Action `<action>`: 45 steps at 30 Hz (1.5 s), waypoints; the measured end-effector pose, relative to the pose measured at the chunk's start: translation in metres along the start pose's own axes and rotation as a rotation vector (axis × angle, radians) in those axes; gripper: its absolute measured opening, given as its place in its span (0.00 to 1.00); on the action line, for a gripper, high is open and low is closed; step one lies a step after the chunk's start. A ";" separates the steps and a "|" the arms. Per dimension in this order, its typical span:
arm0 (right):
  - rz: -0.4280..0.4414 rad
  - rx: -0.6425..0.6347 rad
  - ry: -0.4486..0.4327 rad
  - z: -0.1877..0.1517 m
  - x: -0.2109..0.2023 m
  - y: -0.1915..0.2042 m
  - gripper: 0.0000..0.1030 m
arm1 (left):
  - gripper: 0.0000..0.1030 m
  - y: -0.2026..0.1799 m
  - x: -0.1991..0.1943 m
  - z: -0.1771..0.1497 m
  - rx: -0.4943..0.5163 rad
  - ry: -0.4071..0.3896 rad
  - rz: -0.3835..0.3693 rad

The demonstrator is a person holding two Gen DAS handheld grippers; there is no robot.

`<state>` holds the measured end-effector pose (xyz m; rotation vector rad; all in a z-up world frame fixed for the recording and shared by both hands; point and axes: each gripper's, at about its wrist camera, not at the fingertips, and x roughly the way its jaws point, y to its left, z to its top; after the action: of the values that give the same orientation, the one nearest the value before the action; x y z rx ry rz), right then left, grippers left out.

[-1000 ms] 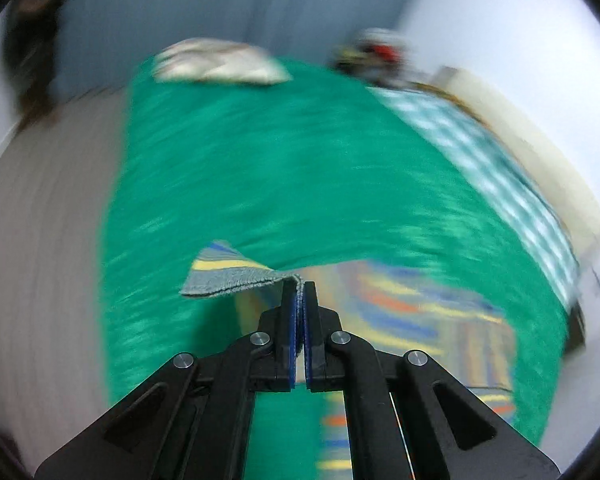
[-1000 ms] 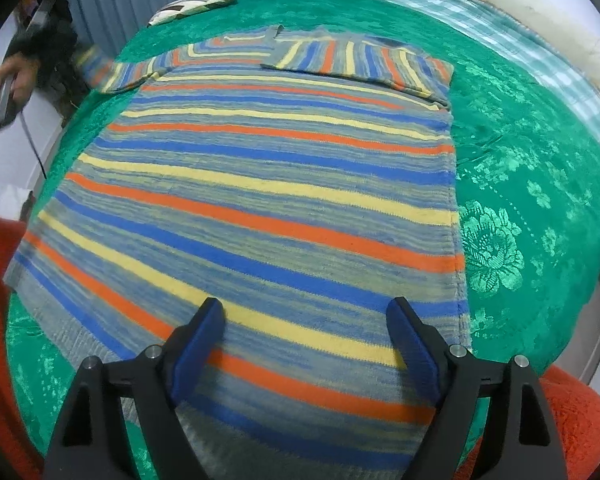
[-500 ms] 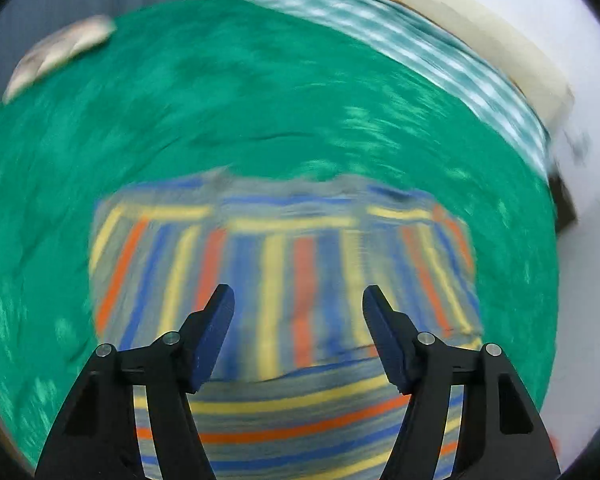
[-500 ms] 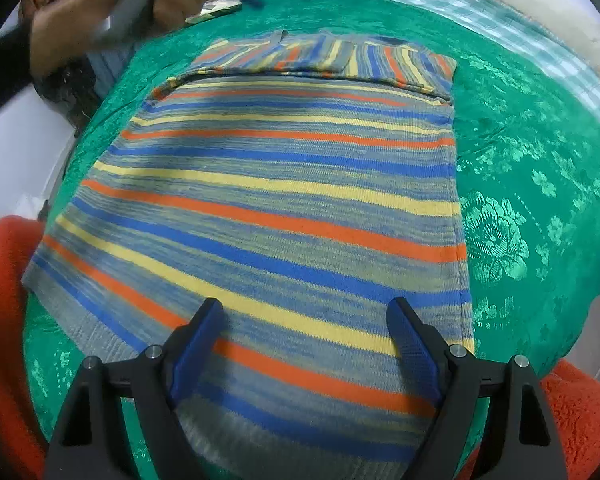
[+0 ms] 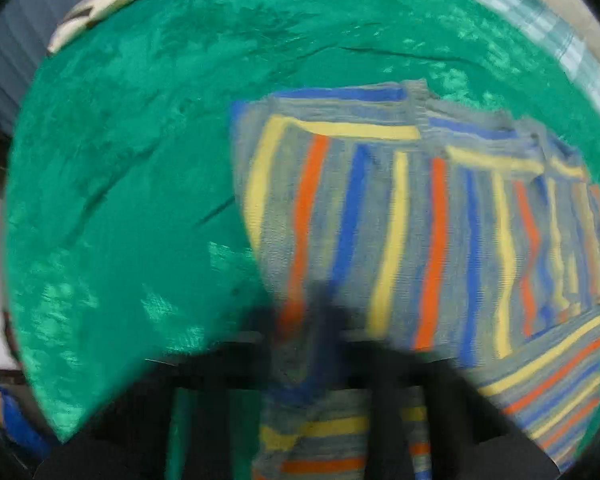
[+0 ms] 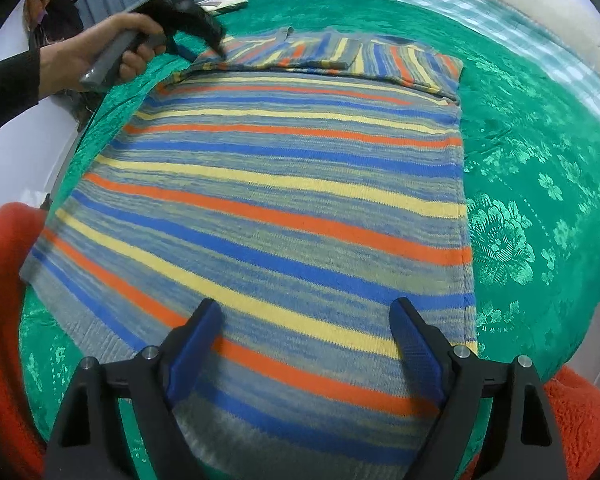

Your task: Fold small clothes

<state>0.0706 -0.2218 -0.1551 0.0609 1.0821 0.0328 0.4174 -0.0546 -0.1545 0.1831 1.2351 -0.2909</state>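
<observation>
A striped knit sweater (image 6: 284,200) in blue, yellow, orange and grey lies flat on a green bedspread (image 6: 540,152). Both sleeves are folded across its top edge (image 6: 328,54). My right gripper (image 6: 306,340) is open and empty, low over the sweater's hem. My left gripper (image 6: 216,46) shows in the right wrist view at the sweater's top left corner, touching the folded sleeve. In the left wrist view the sweater (image 5: 420,220) fills the right half and the left gripper (image 5: 324,320) is blurred, with its jaws appearing close together on the fabric.
A light patterned pillow (image 5: 108,0) lies at the far edge of the bed. A checked blanket (image 6: 520,28) runs along the right side. Orange fleece (image 6: 4,320) sits at the near edge, left and right.
The left gripper laid the left sleeve across the sweater's top and opened. It has since swung left to the sweater's top left corner with its jaws drawn together. The right gripper stayed put.
</observation>
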 end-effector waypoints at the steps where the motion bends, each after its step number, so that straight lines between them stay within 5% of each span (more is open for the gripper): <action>1: -0.001 -0.001 0.000 0.000 0.000 0.000 0.84 | 0.03 0.002 -0.007 -0.002 -0.001 -0.024 -0.002; 7: -0.002 -0.002 -0.002 0.000 0.000 0.000 0.84 | 0.04 0.052 -0.018 -0.006 -0.109 -0.066 -0.059; 9: -0.001 -0.002 -0.002 -0.001 0.000 -0.001 0.84 | 0.03 0.056 -0.010 -0.009 -0.094 -0.052 -0.002; 13: 0.000 -0.002 -0.002 0.000 0.001 -0.002 0.84 | 0.27 0.064 -0.016 -0.011 -0.166 -0.049 0.010; 16: 0.002 -0.003 -0.003 0.000 0.002 -0.004 0.84 | 0.45 0.069 -0.045 -0.013 -0.228 -0.149 0.017; 19: -0.004 -0.012 0.001 0.001 0.004 -0.002 0.86 | 0.50 0.052 -0.066 -0.018 -0.179 -0.225 -0.051; 22: -0.014 -0.018 0.004 0.002 0.005 0.002 0.88 | 0.58 0.024 -0.064 -0.030 -0.097 -0.218 -0.111; 26: -0.004 -0.001 0.002 0.003 0.004 -0.001 0.88 | 0.50 0.016 -0.013 -0.062 0.050 -0.084 0.081; 33: 0.012 0.023 -0.002 0.001 0.000 -0.006 0.87 | 0.60 0.045 -0.048 -0.095 -0.032 -0.135 0.129; 40: -0.017 0.131 -0.072 0.003 -0.027 -0.029 0.87 | 0.90 0.027 -0.104 -0.152 0.067 -0.241 0.137; 45: 0.101 0.184 -0.096 0.056 -0.042 -0.046 0.87 | 0.90 0.034 -0.113 -0.180 -0.046 -0.261 0.024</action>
<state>0.1003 -0.2717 -0.0948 0.2809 0.9828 0.0209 0.2326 0.0441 -0.1056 0.1159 0.9798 -0.2569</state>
